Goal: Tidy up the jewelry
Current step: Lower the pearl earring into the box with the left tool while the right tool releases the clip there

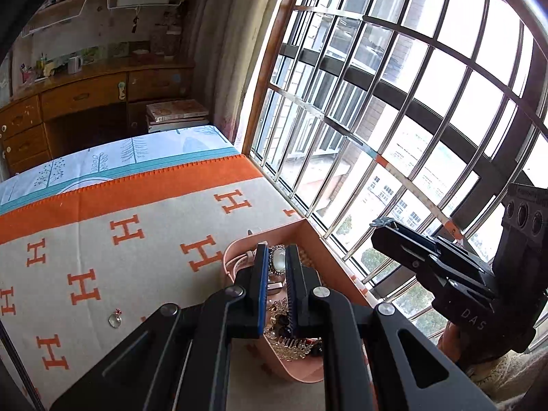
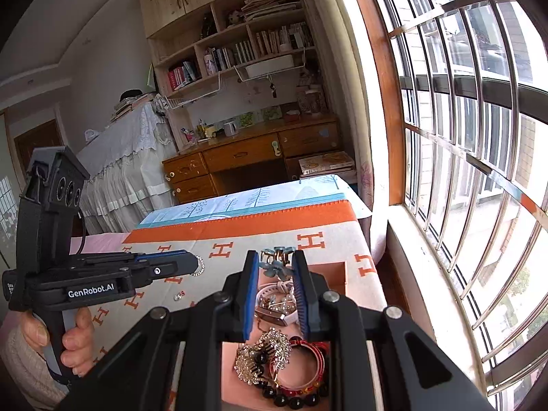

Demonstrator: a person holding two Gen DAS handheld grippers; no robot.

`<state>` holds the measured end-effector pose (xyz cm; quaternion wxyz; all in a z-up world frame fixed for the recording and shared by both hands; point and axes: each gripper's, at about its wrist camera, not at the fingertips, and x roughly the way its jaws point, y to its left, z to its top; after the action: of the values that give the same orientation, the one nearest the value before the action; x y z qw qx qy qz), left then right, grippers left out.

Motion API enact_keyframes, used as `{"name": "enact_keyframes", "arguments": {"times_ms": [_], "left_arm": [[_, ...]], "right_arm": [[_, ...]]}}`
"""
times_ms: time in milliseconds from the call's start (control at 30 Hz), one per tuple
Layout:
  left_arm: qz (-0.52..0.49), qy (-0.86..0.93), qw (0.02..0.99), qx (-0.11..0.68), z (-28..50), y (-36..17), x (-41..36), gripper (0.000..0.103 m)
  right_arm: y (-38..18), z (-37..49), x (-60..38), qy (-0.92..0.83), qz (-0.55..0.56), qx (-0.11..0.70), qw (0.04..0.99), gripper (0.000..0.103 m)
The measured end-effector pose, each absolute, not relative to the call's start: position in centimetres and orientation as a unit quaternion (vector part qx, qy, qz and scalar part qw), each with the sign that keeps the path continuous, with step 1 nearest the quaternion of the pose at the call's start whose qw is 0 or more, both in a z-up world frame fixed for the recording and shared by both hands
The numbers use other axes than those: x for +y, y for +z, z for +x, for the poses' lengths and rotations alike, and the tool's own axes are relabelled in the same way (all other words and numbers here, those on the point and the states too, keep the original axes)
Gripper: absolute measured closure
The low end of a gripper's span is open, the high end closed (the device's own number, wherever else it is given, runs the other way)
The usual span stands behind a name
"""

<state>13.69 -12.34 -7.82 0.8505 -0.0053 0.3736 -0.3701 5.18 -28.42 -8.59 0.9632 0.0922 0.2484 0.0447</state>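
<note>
A pink tray [image 2: 337, 267] lies on the orange-and-cream H-pattern blanket [image 1: 102, 239] by the window. In it are a pink-strapped watch [image 2: 270, 311], a gold rhinestone brooch [image 2: 260, 352], a red bangle [image 2: 308, 359] and black beads [image 2: 294, 400]. My left gripper [image 2: 191, 263] is shut on a small rhinestone-rimmed piece [image 2: 199, 267]. It hangs above the blanket, left of the tray. In the left wrist view this piece [image 1: 277, 260] shows between the left gripper's fingertips [image 1: 277, 250]. My right gripper [image 2: 275, 257] is over the tray, shut on a blue flower clip [image 2: 270, 269]. A small clear stud [image 2: 178, 296] lies loose on the blanket.
A barred window [image 2: 462, 137] and its sill [image 2: 421, 274] run along the right, close to the tray's rim [image 1: 308, 226]. A wooden desk [image 2: 253, 157] and bookshelves [image 2: 239, 51] stand beyond the bed. A hand [image 2: 75, 339] holds the left gripper's handle.
</note>
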Motion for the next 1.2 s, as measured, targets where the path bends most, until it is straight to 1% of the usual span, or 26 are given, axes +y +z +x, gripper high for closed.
{"name": "enact_keyframes", "arguments": {"times_ms": [167, 300, 367, 433, 467, 500, 533, 900, 1200], "left_arm": [[0.008, -0.389, 0.838, 0.383, 13.1, -8.0, -15.6, 0.096], [0.010, -0.382, 0.833, 0.399, 12.8, -8.9, -16.3, 0.095], [0.011, -0.373, 0.833, 0.408, 12.8, -9.3, -16.1, 0.087], [0.008, -0.369, 0.834, 0.410, 12.8, -9.4, -15.7, 0.070], [0.006, -0.366, 0.837, 0.408, 12.7, -9.3, -15.4, 0.066], [0.004, -0.362, 0.840, 0.405, 12.6, -9.1, -15.1, 0.059], [0.000, -0.357, 0.843, 0.402, 12.6, -8.9, -14.7, 0.054], [-0.033, -0.306, 0.875, 0.372, 12.1, -6.8, -10.4, 0.035], [-0.027, -0.260, 0.901, 0.345, 11.0, -5.5, -7.4, 0.031]], "right_arm": [[-9.0, 4.9, -29.4, 0.038, 0.096, 0.263, 0.959, 0.083], [-9.5, 5.1, -29.8, 0.039, 0.099, 0.282, 0.953, 0.083], [-9.8, 5.3, -29.8, 0.042, 0.102, 0.293, 0.950, 0.082], [-9.9, 5.3, -29.8, 0.045, 0.106, 0.294, 0.949, 0.080], [-10.0, 5.3, -29.8, 0.046, 0.107, 0.294, 0.949, 0.078], [-10.1, 5.3, -29.8, 0.047, 0.108, 0.294, 0.949, 0.078], [-10.1, 5.2, -29.8, 0.047, 0.110, 0.293, 0.949, 0.077], [-9.6, 4.9, -30.3, 0.044, 0.131, 0.279, 0.950, 0.077], [-9.4, 4.5, -29.6, 0.053, 0.129, 0.275, 0.951, 0.077]]}}
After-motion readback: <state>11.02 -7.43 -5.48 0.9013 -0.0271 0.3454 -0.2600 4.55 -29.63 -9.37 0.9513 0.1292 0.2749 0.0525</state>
